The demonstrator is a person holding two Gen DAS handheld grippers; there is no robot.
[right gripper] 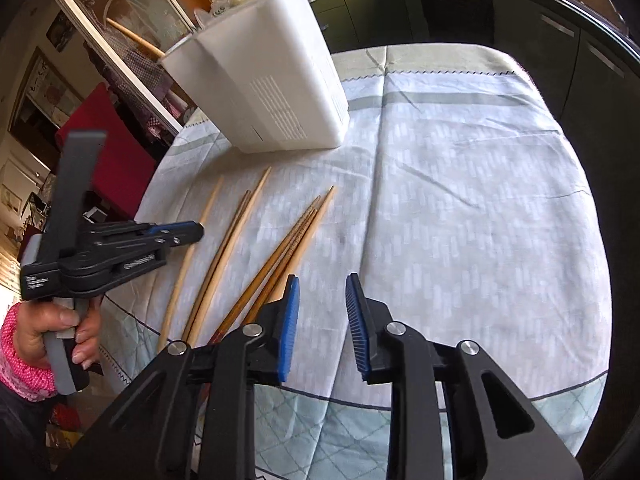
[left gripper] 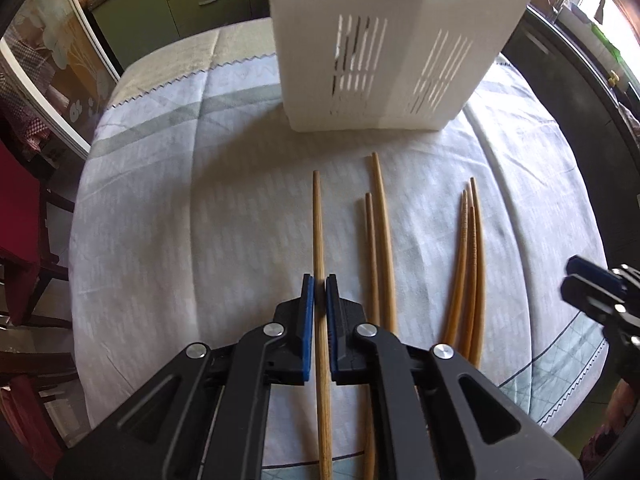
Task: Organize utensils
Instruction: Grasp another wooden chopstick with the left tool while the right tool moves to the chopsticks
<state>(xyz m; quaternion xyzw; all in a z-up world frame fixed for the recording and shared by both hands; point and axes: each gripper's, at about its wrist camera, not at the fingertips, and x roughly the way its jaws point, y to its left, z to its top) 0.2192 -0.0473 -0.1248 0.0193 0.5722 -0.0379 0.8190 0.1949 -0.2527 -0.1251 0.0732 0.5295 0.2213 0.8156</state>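
One chopstick (left gripper: 319,232) is clamped by the left gripper (left gripper: 319,284) fingers; five others are left on the desk (left gripper: 180,220), right gripper (right gripper: 322,284) fingers apart.

Your left wrist camera looks forward along the left hand-held gripper (left gripper: 319,280), low and close over the near edge of the counter (left gripper: 180,220), facing the white utensil holder (left gripper: 384,40) at the far side. Your right wrist camera sits higher above the right hand-held gripper (right gripper: 322,280) and faces the far right corner. Both views share the chopsticks (right gripper: 240,248), the holder and the cloth.
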